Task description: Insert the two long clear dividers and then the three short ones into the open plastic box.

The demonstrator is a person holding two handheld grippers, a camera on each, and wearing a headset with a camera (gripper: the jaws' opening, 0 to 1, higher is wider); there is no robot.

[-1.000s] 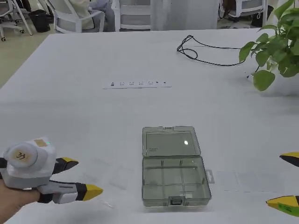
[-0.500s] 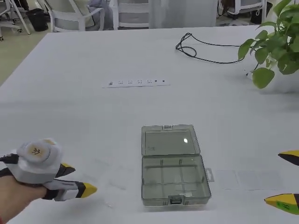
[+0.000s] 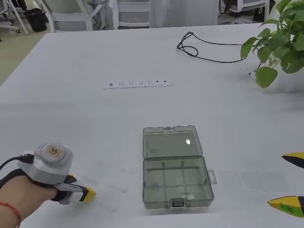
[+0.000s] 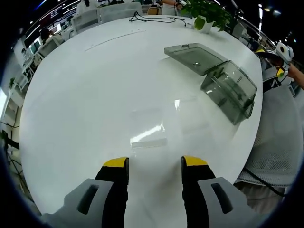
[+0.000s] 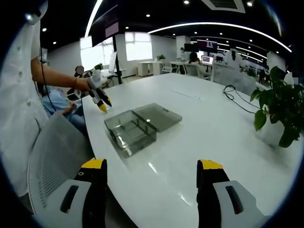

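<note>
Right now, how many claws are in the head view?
2. The left claw is at the bottom left, left of the open plastic box. The right claw comes in at the right edge, right of the box. Both are open and empty.

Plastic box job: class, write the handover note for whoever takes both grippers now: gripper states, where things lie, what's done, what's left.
Left gripper: open, empty, low over the table, aimed at clear dividers lying flat left of the box.
Right gripper: open, empty, right of the box.
Plastic box: lid open, laid back on the table; more clear pieces lie to its right.
Done: no divider picked up; whether any sits in the box cannot be told.
To do: seat two long, then three short.
</note>
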